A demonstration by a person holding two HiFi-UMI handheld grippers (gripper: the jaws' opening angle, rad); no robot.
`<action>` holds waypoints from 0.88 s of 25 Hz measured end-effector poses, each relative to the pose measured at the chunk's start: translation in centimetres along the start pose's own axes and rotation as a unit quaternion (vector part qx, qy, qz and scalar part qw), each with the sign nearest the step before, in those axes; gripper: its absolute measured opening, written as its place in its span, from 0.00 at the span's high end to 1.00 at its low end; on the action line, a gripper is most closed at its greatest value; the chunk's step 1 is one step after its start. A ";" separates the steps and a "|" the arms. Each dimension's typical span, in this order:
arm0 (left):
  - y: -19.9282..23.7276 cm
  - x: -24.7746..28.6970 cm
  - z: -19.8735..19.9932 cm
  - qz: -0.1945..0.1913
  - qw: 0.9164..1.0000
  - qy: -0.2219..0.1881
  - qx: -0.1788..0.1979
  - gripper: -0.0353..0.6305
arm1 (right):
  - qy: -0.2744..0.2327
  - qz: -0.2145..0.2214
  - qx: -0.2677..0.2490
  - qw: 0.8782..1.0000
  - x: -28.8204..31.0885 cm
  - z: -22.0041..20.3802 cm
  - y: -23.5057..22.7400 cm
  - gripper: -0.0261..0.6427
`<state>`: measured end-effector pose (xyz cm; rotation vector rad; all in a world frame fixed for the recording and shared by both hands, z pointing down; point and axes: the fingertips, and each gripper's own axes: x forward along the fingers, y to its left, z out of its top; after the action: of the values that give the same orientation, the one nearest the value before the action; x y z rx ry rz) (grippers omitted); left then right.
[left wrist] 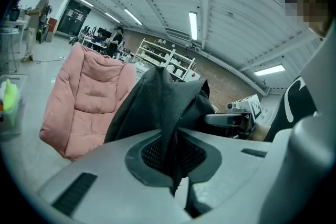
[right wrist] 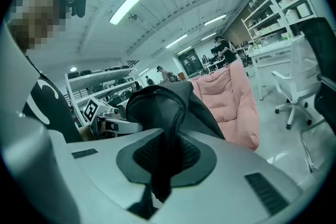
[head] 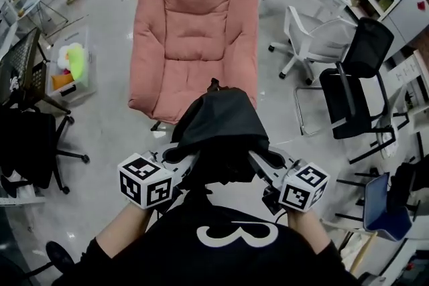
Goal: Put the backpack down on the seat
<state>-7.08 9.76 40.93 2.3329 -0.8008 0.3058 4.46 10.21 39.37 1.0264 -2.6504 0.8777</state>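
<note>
Clear bin (head: pixel 72 67) of bright items sits on the floor, well ahead and left of the left gripper (head: pixel 188 159).

Left gripper: jaws clamped tight on a fold of the black backpack (head: pixel 220 130). Its own view shows the fabric pinched between the pads (left wrist: pixel 157 152), with the bag bulging just ahead of the jaws.

Backpack hangs between the two grippers, held up off the floor and close to the person's chest. It is not on the seat.

Pink seat (head: pixel 194 30) is straight ahead of both grippers. Its front edge is just past the bag and the cushion is bare.

Right gripper (head: pixel 260 163): jaws closed on a padded black strap of the backpack, which runs through the pads (right wrist: pixel 181 155).

White office chair (head: pixel 315 37) and black chair (head: pixel 355 84) stand ahead and right of the right gripper.
</note>
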 end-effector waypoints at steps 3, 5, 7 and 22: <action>3.8 1.0 1.2 0.003 1.000 0.000 -0.013 0.93 | 0.022 0.009 -0.003 1.000 3.6 0.9 -1.5 0.92; 5.7 1.6 2.0 0.004 1.000 0.001 -0.017 0.93 | 0.029 0.008 -0.003 1.000 5.5 1.6 -2.6 0.92; 7.0 2.0 2.9 0.005 1.000 -0.001 -0.017 0.93 | 0.027 0.006 -0.003 1.000 6.9 2.4 -3.3 0.92; 12.3 6.2 10.1 0.042 0.999 -0.008 -0.023 0.93 | 0.015 0.043 -0.002 0.999 11.9 9.3 -8.6 0.92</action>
<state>-9.69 -7.02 41.88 2.2663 -0.9061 0.3023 1.69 -6.90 39.98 0.8977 -2.6876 0.8967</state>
